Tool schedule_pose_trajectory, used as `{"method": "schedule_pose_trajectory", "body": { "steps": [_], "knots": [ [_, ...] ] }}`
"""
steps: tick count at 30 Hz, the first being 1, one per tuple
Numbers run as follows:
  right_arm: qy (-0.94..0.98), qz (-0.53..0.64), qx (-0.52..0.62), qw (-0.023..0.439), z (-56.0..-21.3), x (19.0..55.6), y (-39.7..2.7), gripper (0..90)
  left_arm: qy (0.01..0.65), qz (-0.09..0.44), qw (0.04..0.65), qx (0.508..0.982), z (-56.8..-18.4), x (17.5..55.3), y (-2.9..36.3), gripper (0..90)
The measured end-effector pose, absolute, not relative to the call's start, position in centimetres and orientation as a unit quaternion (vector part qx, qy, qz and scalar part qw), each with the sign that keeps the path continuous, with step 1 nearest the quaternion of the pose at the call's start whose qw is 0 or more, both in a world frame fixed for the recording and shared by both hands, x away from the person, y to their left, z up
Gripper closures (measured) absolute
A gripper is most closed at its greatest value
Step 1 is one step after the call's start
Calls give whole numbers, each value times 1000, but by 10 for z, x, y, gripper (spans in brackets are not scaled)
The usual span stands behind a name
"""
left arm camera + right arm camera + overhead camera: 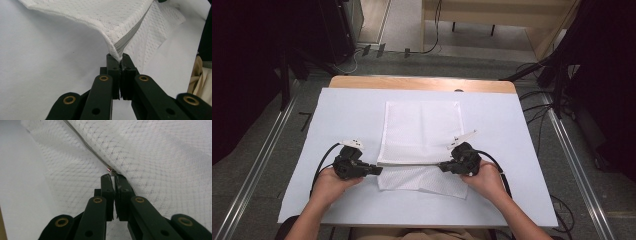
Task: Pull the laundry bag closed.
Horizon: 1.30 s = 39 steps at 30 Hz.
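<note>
The mesh bag (422, 131) lies flat on the white table (337, 110), near edge lifted. My left gripper (376, 170) and right gripper (443, 165) each pinch a zipper (130, 36) end. I think I am folding; next, both must lift together.

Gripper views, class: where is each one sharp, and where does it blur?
Left gripper view: the white mesh zippered bag is crisp at the pinched corner and soft farther off. Right gripper view: the grey zip is sharp near the jaws, and the mesh blurs toward the top.
</note>
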State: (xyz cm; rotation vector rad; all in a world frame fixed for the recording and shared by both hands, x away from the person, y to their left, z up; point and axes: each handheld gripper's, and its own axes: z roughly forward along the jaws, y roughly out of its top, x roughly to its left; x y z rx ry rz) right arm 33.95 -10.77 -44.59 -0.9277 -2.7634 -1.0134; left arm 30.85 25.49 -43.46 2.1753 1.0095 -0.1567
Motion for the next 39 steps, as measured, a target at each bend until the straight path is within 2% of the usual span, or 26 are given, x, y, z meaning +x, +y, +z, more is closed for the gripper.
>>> {"method": "schedule_pose_trajectory", "body": {
  "steps": [23, 39],
  "knots": [
    [-895, -327, -302, 30, -446, 335, -126, 883, 392, -60, 359, 845, -434, 308, 256, 890],
    [-887, -327, -325, 32, -447, 329, -159, 883, 391, -63, 360, 845, -434, 308, 257, 890]
  ]
}}
